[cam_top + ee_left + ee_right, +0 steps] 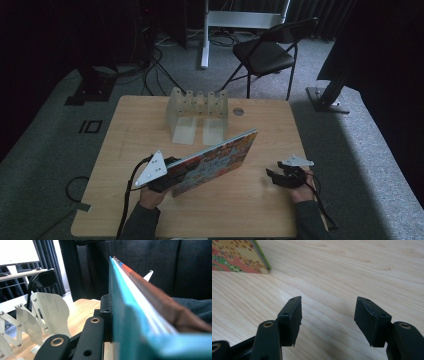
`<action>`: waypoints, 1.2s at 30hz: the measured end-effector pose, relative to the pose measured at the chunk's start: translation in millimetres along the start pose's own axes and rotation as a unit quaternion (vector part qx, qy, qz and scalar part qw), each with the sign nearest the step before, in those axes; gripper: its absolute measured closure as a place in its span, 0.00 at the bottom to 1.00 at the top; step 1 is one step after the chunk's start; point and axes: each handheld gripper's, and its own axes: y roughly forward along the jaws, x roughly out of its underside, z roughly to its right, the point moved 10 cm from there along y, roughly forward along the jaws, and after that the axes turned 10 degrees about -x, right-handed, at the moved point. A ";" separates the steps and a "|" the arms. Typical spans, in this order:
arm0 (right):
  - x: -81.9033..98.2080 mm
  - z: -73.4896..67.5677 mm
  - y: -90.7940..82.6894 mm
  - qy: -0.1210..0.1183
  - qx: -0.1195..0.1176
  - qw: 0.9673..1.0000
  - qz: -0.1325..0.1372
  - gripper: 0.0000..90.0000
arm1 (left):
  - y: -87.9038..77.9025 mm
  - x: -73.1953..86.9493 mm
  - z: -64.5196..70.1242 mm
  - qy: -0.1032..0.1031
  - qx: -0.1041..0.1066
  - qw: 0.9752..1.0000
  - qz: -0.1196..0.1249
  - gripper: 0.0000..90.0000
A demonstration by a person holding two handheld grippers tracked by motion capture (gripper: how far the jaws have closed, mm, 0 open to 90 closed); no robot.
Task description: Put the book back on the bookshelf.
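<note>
From the high view, the left gripper (167, 175) clamps the near end of a colourful book (220, 157), lifted and tilted over the middle of the table (260, 210). I think it is aimed at the white rack (197, 112) at the far side. The right gripper (274, 177) rests free at the right.

In the left gripper view, the book (130, 322) stands on edge in the jaws.

In the right gripper view, the right gripper (328, 320) is spread wide, holding nothing. The cover (237, 256) shows pictures; no words are readable.

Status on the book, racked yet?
Not yet. Done: the left claw is shut on the picture book, lifted at a tilt over the table. In hand: the right claw is open and empty beside it. Left: slotting it into the white rack, apparently.
</note>
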 end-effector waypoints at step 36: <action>14.4 12.0 10.0 0.022 0.012 1.000 -0.016 0.38 | -16.1 3.4 -17.8 -0.003 -0.076 0.997 -0.004 0.89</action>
